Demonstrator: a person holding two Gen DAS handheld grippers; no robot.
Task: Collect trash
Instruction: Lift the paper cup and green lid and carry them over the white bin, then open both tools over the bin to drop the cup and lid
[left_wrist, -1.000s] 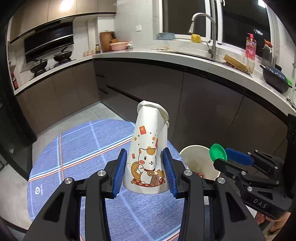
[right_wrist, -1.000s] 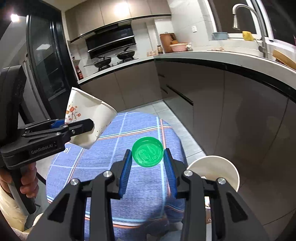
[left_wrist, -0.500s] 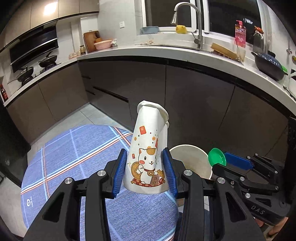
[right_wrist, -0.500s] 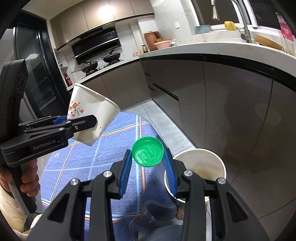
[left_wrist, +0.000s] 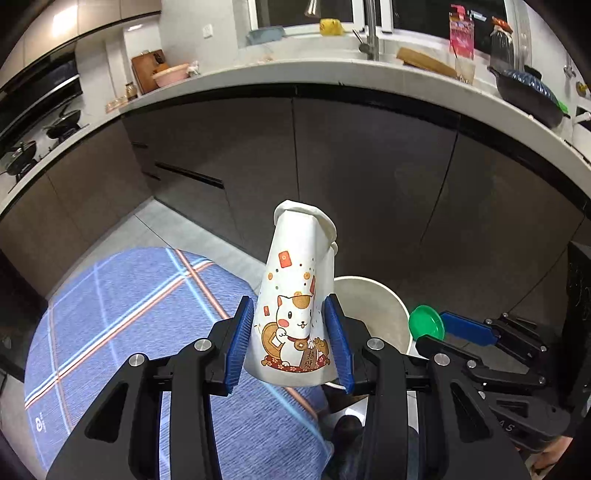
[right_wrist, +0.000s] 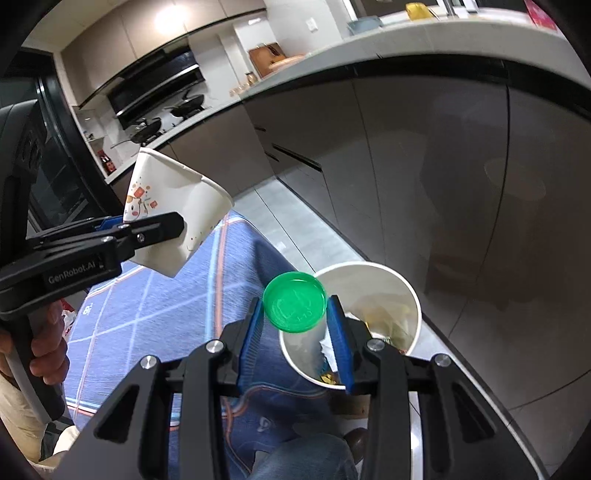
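My left gripper (left_wrist: 291, 321) is shut on a squashed white paper cup (left_wrist: 295, 306) printed with a cartoon cat; its blue pads press both sides of the cup. From the right wrist view that cup (right_wrist: 173, 214) hangs tilted at the left in the left gripper (right_wrist: 162, 230). My right gripper (right_wrist: 295, 317) is shut on a round green lid (right_wrist: 295, 301), held by its edges just left of the rim of a white bin (right_wrist: 413, 306). The bin (left_wrist: 384, 299) stands on the floor beyond the cup, with scraps inside. The green lid (left_wrist: 426, 322) also shows at the right, in the right gripper (left_wrist: 439, 328).
A round table with a blue plaid cloth (left_wrist: 122, 317) lies at the left, its edge next to the bin. Dark kitchen cabinets (left_wrist: 369, 177) under a white counter (left_wrist: 295, 74) curve behind. A person's hand (right_wrist: 44, 343) holds the left gripper's handle; jeans (right_wrist: 295, 458) show below.
Both grippers have moved right and down toward the white bin, which now looks larger and closer. The cup and the lid stay gripped as before.
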